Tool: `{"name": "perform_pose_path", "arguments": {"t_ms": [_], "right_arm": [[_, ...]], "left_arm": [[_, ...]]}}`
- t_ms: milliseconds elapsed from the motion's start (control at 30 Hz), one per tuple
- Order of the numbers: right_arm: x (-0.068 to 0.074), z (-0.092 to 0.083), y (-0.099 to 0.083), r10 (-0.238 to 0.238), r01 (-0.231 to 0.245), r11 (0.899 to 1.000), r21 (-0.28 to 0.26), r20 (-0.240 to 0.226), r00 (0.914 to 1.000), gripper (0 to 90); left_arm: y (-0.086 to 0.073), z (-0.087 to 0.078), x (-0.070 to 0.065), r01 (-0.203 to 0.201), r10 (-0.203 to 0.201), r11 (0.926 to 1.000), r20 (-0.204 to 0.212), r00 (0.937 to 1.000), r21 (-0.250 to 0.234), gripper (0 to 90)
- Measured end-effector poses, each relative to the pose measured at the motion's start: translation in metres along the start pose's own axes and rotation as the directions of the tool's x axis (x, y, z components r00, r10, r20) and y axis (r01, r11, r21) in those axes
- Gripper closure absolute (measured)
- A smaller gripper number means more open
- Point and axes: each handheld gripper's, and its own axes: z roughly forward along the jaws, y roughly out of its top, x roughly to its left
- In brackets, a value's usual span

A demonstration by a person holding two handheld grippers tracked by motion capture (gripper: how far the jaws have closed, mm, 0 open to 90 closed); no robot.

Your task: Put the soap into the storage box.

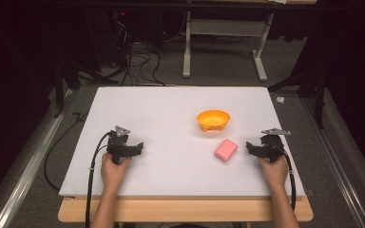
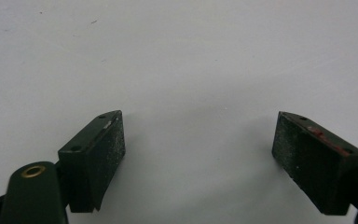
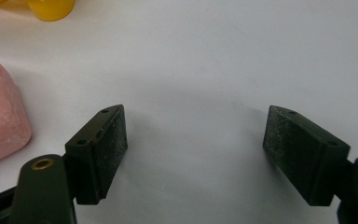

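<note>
On a white tabletop (image 1: 171,118), both grippers rest with jaws wide and empty; the right gripper (image 1: 250,146), just beside a pink block (image 1: 225,150) near an orange bowl (image 1: 213,119), should probably straddle the block squarely before closing, while the left gripper (image 1: 140,147) rests well apart.

An orange plastic bowl (image 1: 213,119) stood on the white-covered surface (image 1: 171,109), right of centre; a pink rectangular soap-like block (image 1: 225,150) lay just in front of it; the right gripper (image 1: 253,147) sat near the block's right; the left gripper (image 1: 138,148) rested well apart at the left.
</note>
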Motion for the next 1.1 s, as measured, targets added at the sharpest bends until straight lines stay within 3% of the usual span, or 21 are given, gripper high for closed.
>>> {"name": "perform_pose_path", "arguments": {"t_ms": [1100], "right_arm": [[0.0001, 0.0003, 0.0016, 0.004, -0.004, 1.000, 0.015, -0.001, 1.0000, 18.7]], "left_arm": [[0.0001, 0.0000, 0.0003, -0.001, 0.001, 1.0000, 0.001, 1.0000, 0.002, 17.4]]}}
